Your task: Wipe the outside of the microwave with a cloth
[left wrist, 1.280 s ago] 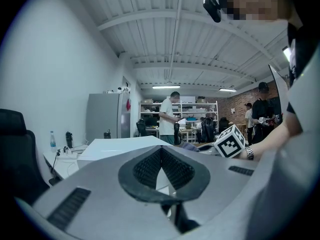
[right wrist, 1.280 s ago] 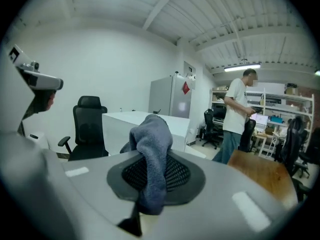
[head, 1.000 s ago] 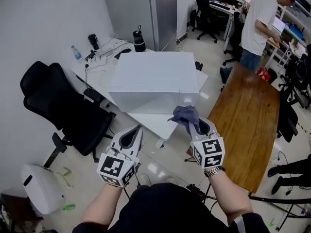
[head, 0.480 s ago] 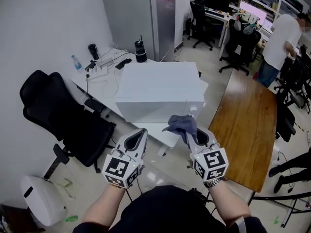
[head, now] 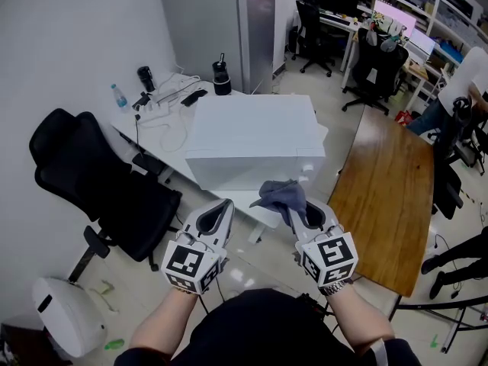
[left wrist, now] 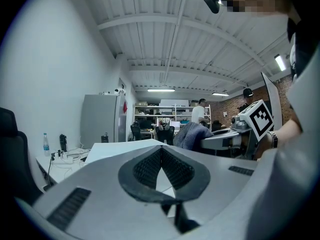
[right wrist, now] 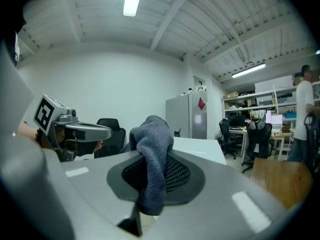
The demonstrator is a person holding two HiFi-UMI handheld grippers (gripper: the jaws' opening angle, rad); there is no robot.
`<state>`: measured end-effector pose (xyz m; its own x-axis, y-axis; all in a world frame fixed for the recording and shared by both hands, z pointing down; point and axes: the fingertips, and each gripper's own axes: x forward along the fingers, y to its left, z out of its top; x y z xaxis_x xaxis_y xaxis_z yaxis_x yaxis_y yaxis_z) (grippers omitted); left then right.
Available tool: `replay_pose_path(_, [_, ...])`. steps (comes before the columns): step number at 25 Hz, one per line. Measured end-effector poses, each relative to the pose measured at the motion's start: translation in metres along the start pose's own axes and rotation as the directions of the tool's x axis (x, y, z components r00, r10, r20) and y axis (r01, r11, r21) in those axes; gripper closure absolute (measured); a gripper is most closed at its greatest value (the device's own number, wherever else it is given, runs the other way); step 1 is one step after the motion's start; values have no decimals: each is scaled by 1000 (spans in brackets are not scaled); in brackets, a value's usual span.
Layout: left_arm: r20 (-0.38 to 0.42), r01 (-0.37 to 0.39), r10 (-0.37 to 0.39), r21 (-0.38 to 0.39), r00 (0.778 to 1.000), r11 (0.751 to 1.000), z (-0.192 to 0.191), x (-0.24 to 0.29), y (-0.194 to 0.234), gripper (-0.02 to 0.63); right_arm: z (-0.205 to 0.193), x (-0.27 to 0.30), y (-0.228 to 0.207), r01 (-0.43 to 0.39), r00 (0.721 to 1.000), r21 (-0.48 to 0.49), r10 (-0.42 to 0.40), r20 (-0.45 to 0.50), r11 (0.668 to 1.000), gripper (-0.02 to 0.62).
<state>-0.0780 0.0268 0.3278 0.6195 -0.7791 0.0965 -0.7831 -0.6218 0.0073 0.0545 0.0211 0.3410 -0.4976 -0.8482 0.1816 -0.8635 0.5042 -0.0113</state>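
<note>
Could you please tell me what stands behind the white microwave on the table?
A black lidded tumbler stands behind the white box-shaped microwave; the tabletop against its back is hidden.

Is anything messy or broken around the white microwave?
Nothing looks broken or spilled. The boxy white microwave sits flat on the white desk. The only messy bit is the tangle of white cables beside it. The crumpled grey cloth is just gripped in the right tool.
</note>
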Motion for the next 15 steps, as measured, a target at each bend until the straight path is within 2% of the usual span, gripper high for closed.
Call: replay_pose_path(15, [-3, 8, -8, 4, 1000, 1000, 1, -6, -9, 603, 3, -10, 4, 0, 1000, -2, 0, 9, 1000, 549])
